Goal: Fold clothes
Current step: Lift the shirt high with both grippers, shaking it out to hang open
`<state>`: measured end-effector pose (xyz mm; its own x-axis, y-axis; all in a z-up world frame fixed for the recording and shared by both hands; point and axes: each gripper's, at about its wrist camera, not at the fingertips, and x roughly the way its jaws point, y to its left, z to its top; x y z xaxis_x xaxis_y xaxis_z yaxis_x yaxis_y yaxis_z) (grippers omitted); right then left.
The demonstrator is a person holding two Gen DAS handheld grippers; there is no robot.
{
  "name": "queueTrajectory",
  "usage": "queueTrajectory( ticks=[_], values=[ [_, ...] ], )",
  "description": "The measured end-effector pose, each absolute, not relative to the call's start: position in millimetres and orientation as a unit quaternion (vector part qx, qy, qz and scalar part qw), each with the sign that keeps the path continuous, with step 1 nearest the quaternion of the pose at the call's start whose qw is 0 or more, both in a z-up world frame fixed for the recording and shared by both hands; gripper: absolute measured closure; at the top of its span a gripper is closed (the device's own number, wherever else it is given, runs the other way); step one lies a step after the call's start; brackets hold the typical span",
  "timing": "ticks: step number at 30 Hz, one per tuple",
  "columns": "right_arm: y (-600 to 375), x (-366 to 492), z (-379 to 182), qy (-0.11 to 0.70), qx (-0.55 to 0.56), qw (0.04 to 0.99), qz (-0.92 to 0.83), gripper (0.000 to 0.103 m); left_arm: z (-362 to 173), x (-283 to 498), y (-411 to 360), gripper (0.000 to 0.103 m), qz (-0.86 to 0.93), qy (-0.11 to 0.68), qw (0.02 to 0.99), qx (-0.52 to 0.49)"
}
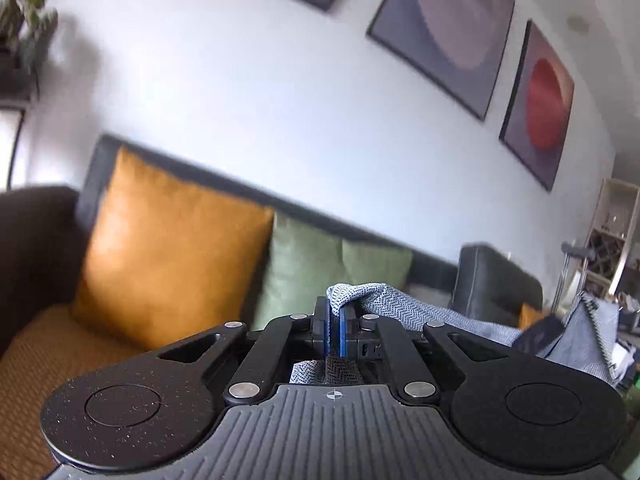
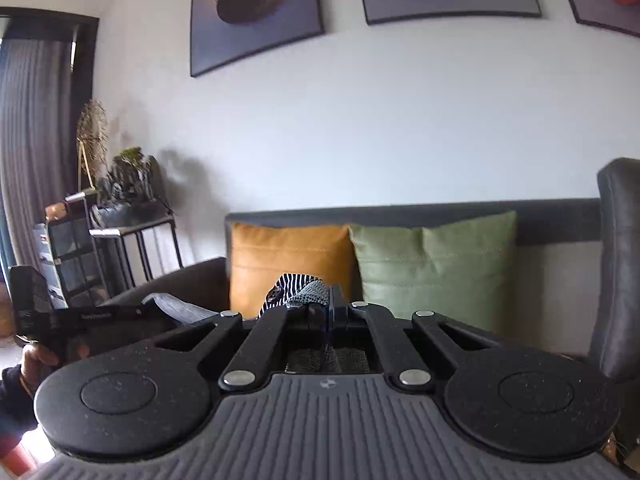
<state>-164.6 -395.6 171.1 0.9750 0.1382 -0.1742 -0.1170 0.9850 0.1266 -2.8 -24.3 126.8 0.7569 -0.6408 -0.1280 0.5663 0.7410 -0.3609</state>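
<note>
A grey-blue knitted garment is pinched between the blue pads of my left gripper, which is shut on a bunched edge of it. The cloth stretches away to the right, and more of it hangs below the jaws. In the right wrist view my right gripper is shut on the same knit fabric, which bulges up at the left of its fingers with a black-and-white striped lining showing. Both grippers point about level at the sofa. The left gripper's body and the hand holding it show at the left.
A dark grey sofa stands against the white wall with an orange cushion and a green cushion. A shelf with plants is at the left, framed pictures above, a dark chair back at the right.
</note>
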Motion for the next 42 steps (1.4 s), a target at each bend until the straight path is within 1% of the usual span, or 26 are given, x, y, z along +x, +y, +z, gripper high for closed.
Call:
queueTrajectory(
  ticks=[6, 15, 19, 21, 24, 27, 29, 31, 32, 34, 35, 36, 37, 38, 39, 41, 42],
  values=[
    [-372, -170, 212, 0.050, 0.045, 0.994, 0.090, 0.101, 206, -54, 8, 0.103, -0.296, 0.042, 0.944, -0.142],
    [-344, -187, 258, -0.007, 0.026, 0.991, 0.130, 0.101, 270, -120, 44, 0.103, -0.268, -0.041, 0.954, -0.127],
    [-334, -196, 275, -0.025, 0.014, 0.989, 0.147, 0.101, 297, -154, 59, 0.103, -0.251, -0.100, 0.954, -0.127],
    [-327, -196, 280, -0.025, 0.001, 0.988, 0.149, 0.101, 306, -162, 65, 0.103, -0.248, -0.102, 0.956, -0.122],
    [-316, -188, 276, -0.010, -0.013, 0.988, 0.155, 0.101, 302, -158, 61, 0.103, -0.245, -0.068, 0.961, -0.107],
    [-304, -170, 256, 0.030, -0.028, 0.987, 0.157, 0.102, 267, -140, 44, 0.103, -0.244, -0.016, 0.967, -0.075],
    [-296, -156, 237, 0.061, -0.040, 0.986, 0.151, 0.102, 227, -124, 30, 0.103, -0.254, 0.042, 0.965, -0.053],
    [-292, -140, 217, 0.090, -0.052, 0.985, 0.137, 0.102, 180, -112, 16, 0.093, -0.264, 0.100, 0.959, -0.031],
    [-292, -132, 207, 0.104, -0.052, 0.984, 0.132, 0.102, 156, -108, 9, 0.082, -0.270, 0.127, 0.954, -0.020],
    [-295, -118, 190, 0.127, -0.049, 0.983, 0.120, 0.102, 112, -103, -3, 0.076, -0.288, 0.168, 0.943, -0.006],
    [-298, -112, 183, 0.136, -0.045, 0.983, 0.115, 0.102, 92, -103, -9, 0.064, -0.300, 0.183, 0.936, -0.003],
    [-301, -107, 176, 0.143, -0.040, 0.983, 0.111, 0.102, 76, -105, -13, 0.045, -0.315, 0.195, 0.929, -0.002],
    [-303, -103, 171, 0.149, -0.037, 0.982, 0.108, 0.102, 62, -108, -17, 0.037, -0.328, 0.203, 0.923, -0.005],
    [-306, -99, 167, 0.154, -0.032, 0.982, 0.105, 0.102, 50, -111, -22, 0.026, -0.338, 0.209, 0.918, -0.008],
    [-308, -96, 164, 0.158, -0.028, 0.982, 0.104, 0.102, 40, -113, -28, 0.019, -0.348, 0.214, 0.913, 0.000],
    [-310, -92, 161, 0.160, -0.021, 0.981, 0.106, 0.102, 21, -115, -39, 0.016, -0.368, 0.222, 0.903, 0.017],
    [-310, -90, 160, 0.160, -0.017, 0.981, 0.108, 0.102, 15, -115, -44, 0.016, -0.371, 0.223, 0.901, 0.029]
  ],
)
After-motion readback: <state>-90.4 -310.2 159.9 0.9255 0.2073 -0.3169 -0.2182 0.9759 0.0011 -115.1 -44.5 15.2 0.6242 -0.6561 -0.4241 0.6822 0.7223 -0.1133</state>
